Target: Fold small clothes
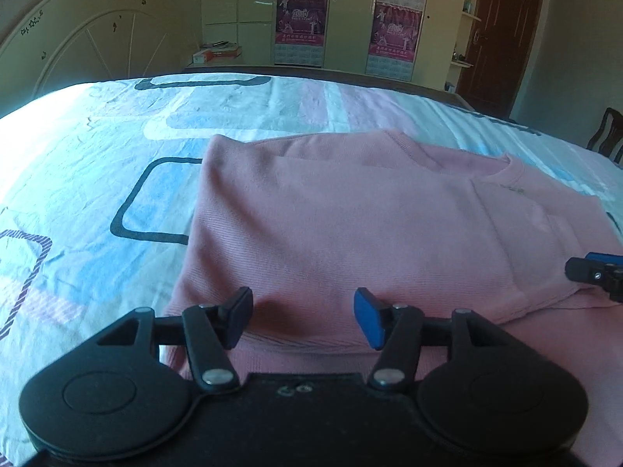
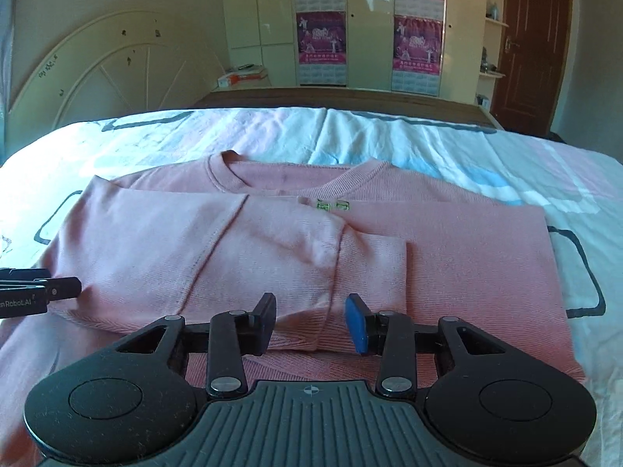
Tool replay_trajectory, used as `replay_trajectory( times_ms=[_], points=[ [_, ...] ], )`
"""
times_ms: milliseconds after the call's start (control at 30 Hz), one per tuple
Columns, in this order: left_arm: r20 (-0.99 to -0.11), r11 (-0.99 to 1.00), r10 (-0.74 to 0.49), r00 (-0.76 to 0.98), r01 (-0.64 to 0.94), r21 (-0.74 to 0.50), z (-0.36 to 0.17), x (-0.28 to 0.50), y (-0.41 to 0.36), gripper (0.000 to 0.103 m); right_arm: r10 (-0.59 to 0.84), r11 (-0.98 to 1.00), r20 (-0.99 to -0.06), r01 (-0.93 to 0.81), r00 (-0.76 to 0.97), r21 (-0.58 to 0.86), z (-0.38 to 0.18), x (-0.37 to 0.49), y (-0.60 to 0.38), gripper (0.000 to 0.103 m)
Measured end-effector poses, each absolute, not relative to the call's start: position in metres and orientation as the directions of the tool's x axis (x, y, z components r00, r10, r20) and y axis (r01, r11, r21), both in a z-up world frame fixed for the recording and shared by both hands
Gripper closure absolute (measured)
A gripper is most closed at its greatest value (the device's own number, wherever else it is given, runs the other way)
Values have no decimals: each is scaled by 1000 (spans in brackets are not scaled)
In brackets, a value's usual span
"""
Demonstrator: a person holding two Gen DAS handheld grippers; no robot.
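The pink sweatshirt (image 2: 272, 241) lies flat on the bed (image 2: 447, 144), sleeves folded in across its body, ribbed round neckline toward the far side, small green lettering under the collar; the left tool (image 1: 303, 317) hovers over the near hem, jaws apart with nothing between them; the right tool (image 2: 310, 321) likewise stands narrowly parted above a folded cuff, gripping nothing.

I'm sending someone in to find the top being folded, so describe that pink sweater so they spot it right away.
Start at the bed with the pale sheet printed with blue, pink and dark rounded rectangles. Lying flat on it is the pink sweater, its round ribbed collar toward the far side and sleeves folded across the front. It is the only garment in view, with small green embroidery below the collar.
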State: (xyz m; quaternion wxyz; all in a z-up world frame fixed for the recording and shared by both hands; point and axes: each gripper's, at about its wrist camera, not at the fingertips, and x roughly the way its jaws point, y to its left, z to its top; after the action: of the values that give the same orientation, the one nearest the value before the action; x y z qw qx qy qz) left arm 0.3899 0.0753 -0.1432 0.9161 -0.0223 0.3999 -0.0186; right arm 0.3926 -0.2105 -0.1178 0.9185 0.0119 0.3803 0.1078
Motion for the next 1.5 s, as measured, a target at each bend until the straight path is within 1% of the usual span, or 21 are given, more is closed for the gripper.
replay_trajectory(
  times_ms=[67,133,200,233,300,400,467,533,567,633,833,933,1067,1200,1267,1367,1500],
  points=[
    [-734,998,-54,677,30,-46,-142,380,67,41,204,977,-720,-184,663,108,-125,388,-212,63],
    [-745,999,-49,665,34,-35,-146,372,60,42,207,978,-740,-161,640,134,-131,384,-219,63],
    [-756,999,-45,652,19,-44,-144,362,54,43,220,975,-734,-159,642,153,-124,375,-224,63],
    [-751,998,-63,657,22,-64,-140,357,50,43,233,972,-720,-174,654,157,-118,368,-225,63],
    [-741,997,-83,666,48,-68,-134,347,36,42,265,964,-706,-206,657,170,-109,356,-224,63],
    [-753,994,-109,648,87,-69,-134,337,12,42,321,946,-716,-244,620,212,-112,345,-219,63],
    [-772,995,-97,628,76,-63,-140,334,6,42,322,944,-734,-262,597,201,-120,338,-218,63],
    [-794,997,-64,604,70,-28,-150,331,2,41,316,945,-755,-265,574,194,-130,332,-226,63],
    [-792,998,-51,609,66,-14,-152,327,2,40,301,949,-759,-262,577,177,-134,327,-233,63],
    [-786,999,-26,618,50,6,-153,322,4,36,287,953,-755,-255,590,163,-136,320,-248,63],
    [-782,999,26,623,4,37,-152,309,2,36,277,959,-759,-220,589,179,-131,304,-279,63],
    [-781,1000,12,625,9,23,-142,296,-1,36,323,946,-744,-231,585,229,-123,292,-278,63],
    [-771,996,-15,636,77,44,-138,278,-10,36,367,929,-729,-264,578,258,-115,278,-260,63],
    [-781,992,-58,621,122,23,-146,276,-14,36,370,926,-730,-287,575,244,-116,268,-232,63],
    [-780,989,-77,621,149,21,-149,270,-12,35,355,930,-740,-298,572,216,-118,259,-220,63],
    [-782,987,-89,617,160,14,-152,258,2,32,297,942,-780,-305,551,142,-128,245,-210,63],
    [-782,987,-105,614,162,-5,-155,235,34,31,188,966,-792,-257,581,40,-131,225,-227,63]
  ],
)
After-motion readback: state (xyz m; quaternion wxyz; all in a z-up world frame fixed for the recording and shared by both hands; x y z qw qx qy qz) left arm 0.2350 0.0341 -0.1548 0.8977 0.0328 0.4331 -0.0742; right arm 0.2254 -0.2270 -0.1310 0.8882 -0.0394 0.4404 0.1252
